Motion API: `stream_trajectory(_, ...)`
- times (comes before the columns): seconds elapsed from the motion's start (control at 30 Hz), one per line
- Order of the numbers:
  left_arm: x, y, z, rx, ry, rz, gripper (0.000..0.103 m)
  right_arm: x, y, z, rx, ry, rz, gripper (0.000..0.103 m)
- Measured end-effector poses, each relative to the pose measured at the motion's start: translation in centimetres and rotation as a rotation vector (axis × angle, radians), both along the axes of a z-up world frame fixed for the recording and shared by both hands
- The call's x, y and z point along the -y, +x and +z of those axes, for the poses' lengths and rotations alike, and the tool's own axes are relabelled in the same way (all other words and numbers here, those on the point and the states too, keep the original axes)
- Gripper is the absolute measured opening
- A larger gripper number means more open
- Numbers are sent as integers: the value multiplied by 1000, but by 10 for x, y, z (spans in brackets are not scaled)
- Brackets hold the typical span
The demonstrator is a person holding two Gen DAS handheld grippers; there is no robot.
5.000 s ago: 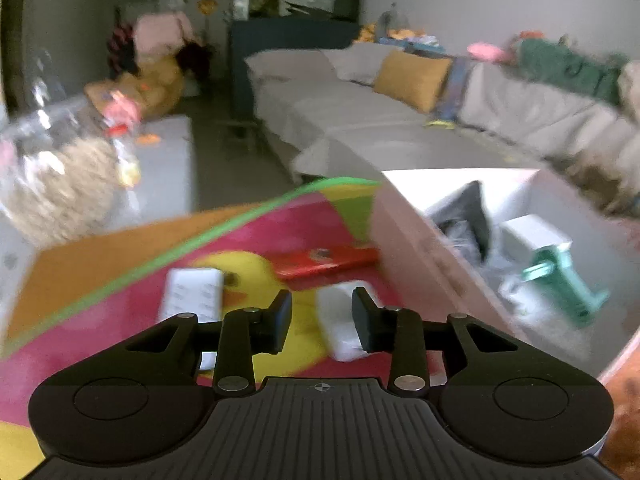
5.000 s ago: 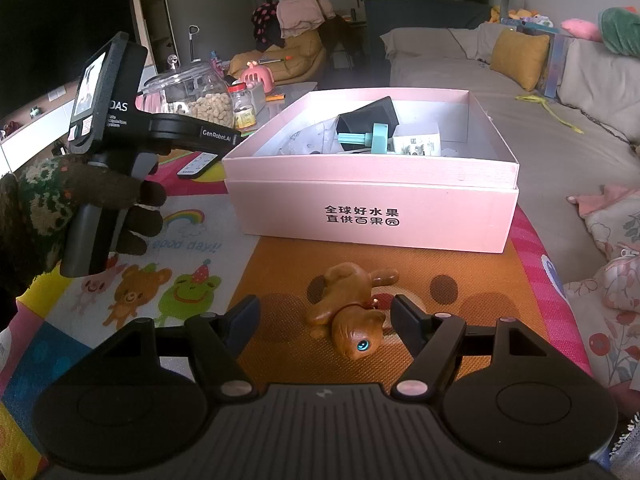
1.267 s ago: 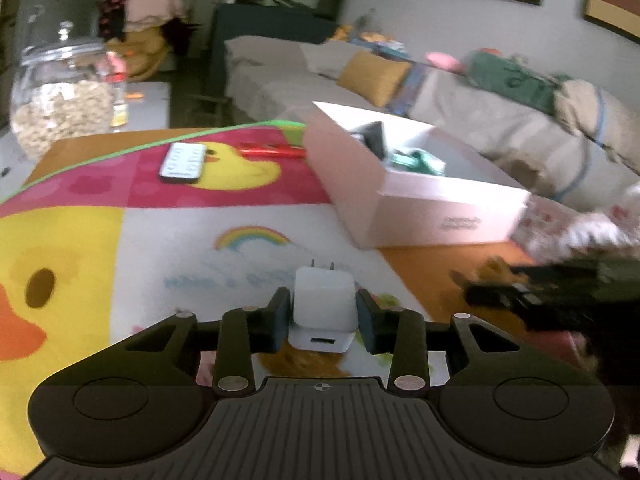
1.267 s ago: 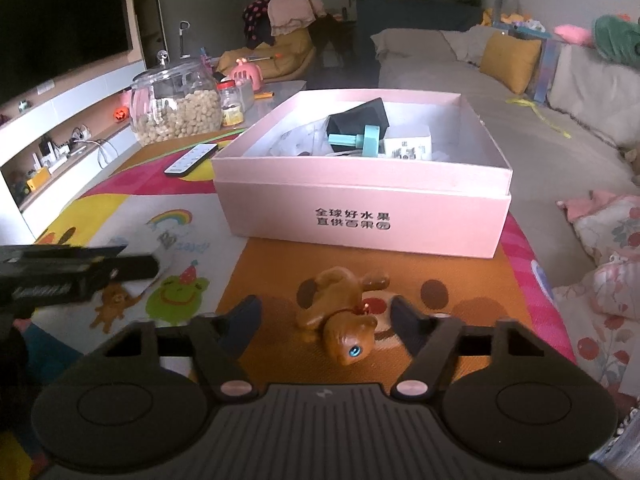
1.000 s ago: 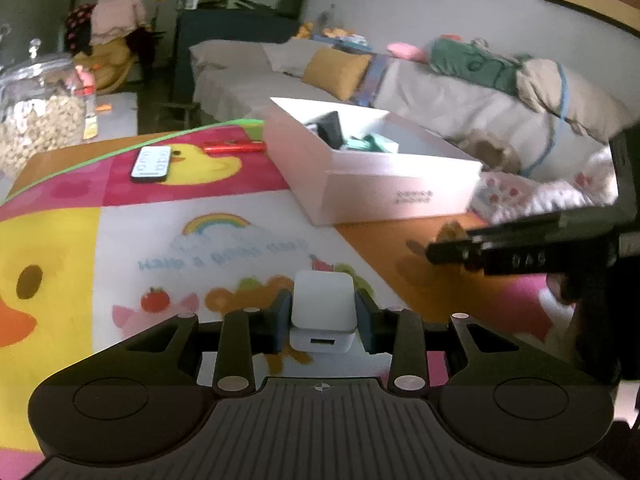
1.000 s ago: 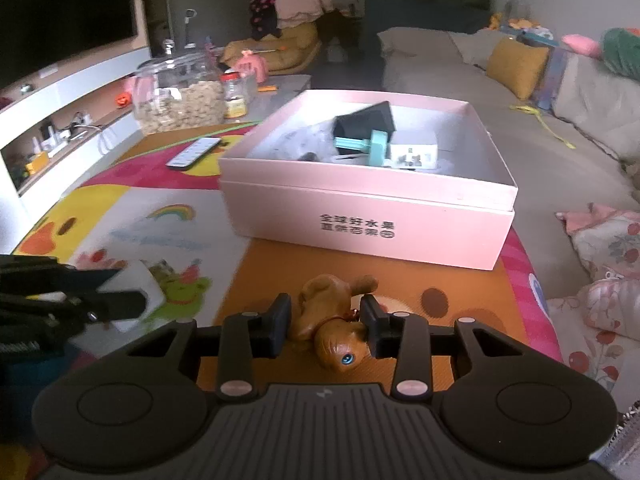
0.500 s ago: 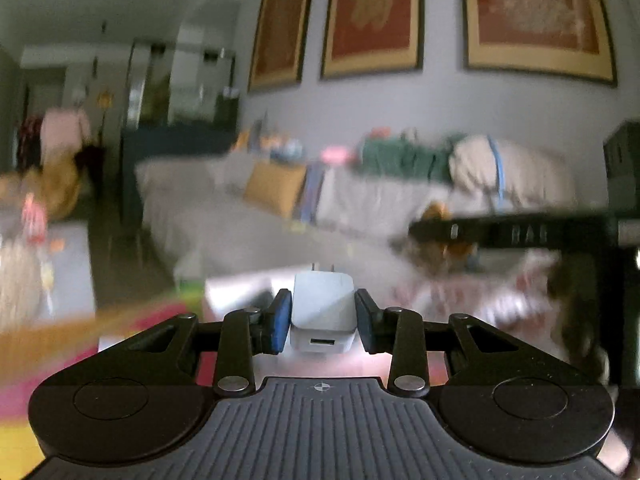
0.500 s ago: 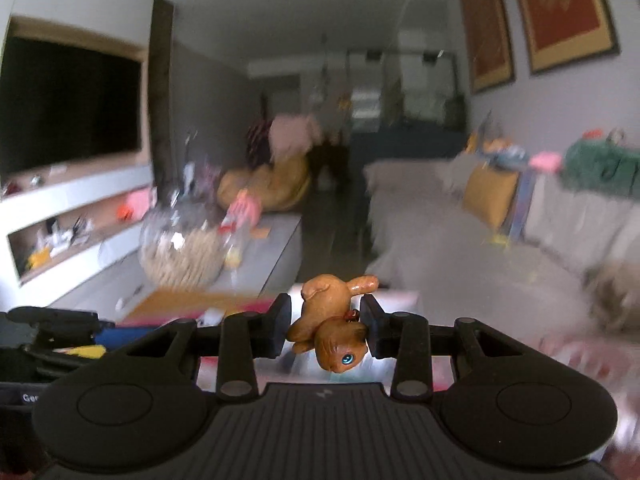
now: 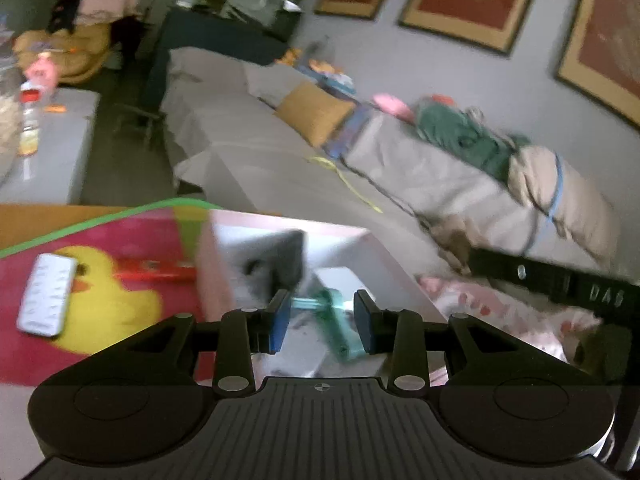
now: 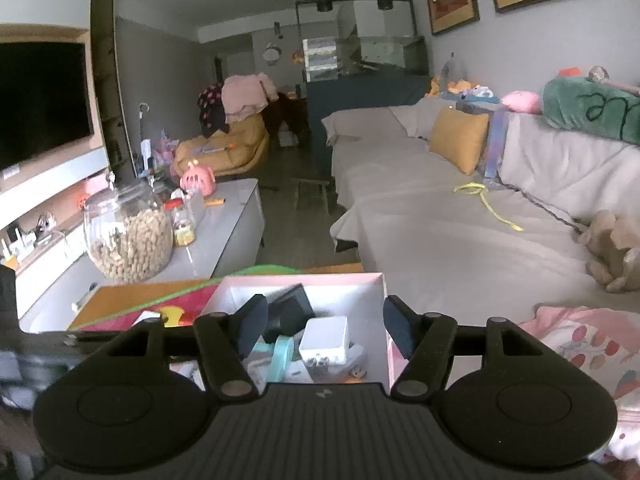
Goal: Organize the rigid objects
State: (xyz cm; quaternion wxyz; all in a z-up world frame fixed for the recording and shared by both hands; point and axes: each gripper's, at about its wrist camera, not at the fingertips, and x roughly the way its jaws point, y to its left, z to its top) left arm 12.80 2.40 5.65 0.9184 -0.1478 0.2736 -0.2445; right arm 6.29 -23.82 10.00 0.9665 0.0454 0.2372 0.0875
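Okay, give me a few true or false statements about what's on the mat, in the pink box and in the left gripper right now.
1. A remote lies on the mat outside the pink box. True.
2. The left gripper holds a white charger. False: nothing sits between its pads.
3. The glass jar stands inside the box. False: it stands on the grey low table beyond the mat.
4. A yellow cushion lies on the sofa. True.
5. The box is empty. False: it holds several things, among them a teal piece.
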Motion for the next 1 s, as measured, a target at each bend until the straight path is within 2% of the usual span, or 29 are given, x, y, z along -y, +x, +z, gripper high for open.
stream_trajectory(0.13,-47,-7,0,36,24,173,38,-13,-2,-10,-21,-13,12,67)
stream_trajectory(0.23,-85,-7,-3,73,127,327,38,-28,-18,-25,-24,-33,44,71)
stream_trajectory(0.27,-96,-4,-7,61,154,373,38,-32,-25,-30,-20,-50,48,71)
stream_trajectory(0.33,-118,3,-16,11,151,438,38,-44,-40,-43,-15,-88,60,72)
stream_trajectory(0.4,-132,10,-26,-32,122,449,38,-55,-53,-55,-27,-109,91,72)
stream_trajectory(0.47,-132,22,-34,-63,124,433,38,-65,-66,-68,-52,-120,144,72)
stream_trajectory(0.63,-109,46,-49,-81,229,376,38,-84,-82,-74,-68,-156,248,72)
stream_trajectory(0.7,-100,51,-54,-75,306,386,38,-89,-83,-62,-37,-157,263,72)
stream_trajectory(0.77,-96,53,-58,-73,342,397,38,-92,-79,-44,-1,-138,271,72)
stream_trajectory(0.83,-97,57,-62,-81,329,392,39,-96,-67,-20,24,-116,286,72)
stream_trajectory(0.9,-100,56,-64,-74,302,389,39,-108,-42,5,32,-93,307,80)
stream_trajectory(0.97,-104,54,-65,-69,278,383,39,-128,-9,18,-20,-94,351,83)
stream_trajectory(1.0,-106,54,-66,-69,258,380,39,-143,15,21,-77,-112,374,82)
